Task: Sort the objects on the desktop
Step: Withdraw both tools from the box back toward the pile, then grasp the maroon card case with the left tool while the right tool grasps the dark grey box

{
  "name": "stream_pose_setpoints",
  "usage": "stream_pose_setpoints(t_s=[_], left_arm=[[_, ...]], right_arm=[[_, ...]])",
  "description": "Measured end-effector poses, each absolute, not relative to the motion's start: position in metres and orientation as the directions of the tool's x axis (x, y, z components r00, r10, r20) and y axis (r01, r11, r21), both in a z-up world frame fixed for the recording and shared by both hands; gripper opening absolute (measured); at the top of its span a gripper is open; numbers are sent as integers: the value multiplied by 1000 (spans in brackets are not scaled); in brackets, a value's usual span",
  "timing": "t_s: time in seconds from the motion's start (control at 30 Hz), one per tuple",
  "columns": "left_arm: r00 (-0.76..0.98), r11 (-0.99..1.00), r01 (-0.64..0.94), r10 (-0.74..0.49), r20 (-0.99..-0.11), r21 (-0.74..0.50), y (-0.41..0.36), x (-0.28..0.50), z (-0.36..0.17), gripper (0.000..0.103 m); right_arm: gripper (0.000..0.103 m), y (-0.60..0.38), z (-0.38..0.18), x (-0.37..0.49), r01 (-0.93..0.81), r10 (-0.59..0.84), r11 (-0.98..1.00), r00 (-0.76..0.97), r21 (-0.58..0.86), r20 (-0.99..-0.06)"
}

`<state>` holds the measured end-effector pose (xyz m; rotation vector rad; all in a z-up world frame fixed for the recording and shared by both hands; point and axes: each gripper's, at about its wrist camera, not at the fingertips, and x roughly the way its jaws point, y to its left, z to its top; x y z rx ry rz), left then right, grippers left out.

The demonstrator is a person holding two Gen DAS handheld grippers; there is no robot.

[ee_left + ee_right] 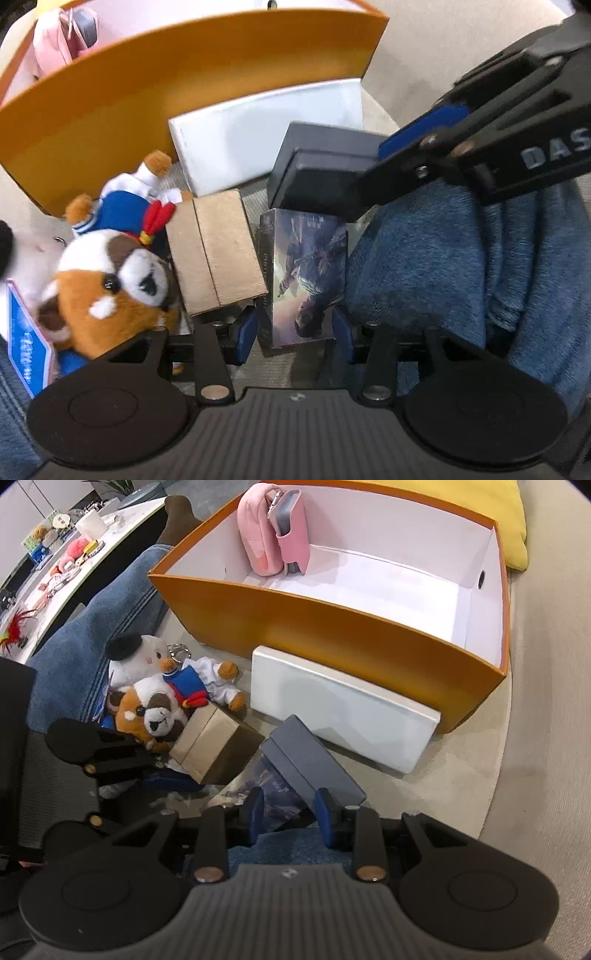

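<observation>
An orange box (332, 627) with a white inside stood open on the pale carpet (535, 738). It held only a pink pouch (258, 535) propped against its far wall, with a grey card-like item (282, 509) tucked in a pink sleeve beside it; the rest of its floor was bare. A white flat box (343, 705) lay along the orange box's near wall, touching it.

The left gripper (295, 328) pointed steeply down over a printed picture box (306, 273), which stood between its blue pads; its long axis ran away from the camera toward the orange box. The jaws stood about half open, and whether the pads pressed on it I could not tell.

The right gripper (290, 812) had its jaws partly open around the near end of a dark flat box (314, 760), tilted, its long axis running up and left toward the white one; the grip looked firm. A cardboard box (214, 746) lay just left, beside a plush raccoon (147, 712) and a white plush (136, 657). Blue denim (461, 266) lay at the right.
</observation>
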<state>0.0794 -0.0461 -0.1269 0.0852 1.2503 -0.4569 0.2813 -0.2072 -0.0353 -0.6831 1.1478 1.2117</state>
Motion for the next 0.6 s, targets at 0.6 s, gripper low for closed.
stream_pose_setpoints(t_s=[0.6], left_arm=[[144, 895, 249, -413, -899, -371, -15, 93, -156, 55]], right_arm=[[36, -213, -36, 281, -956, 360, 257, -41, 141, -932]])
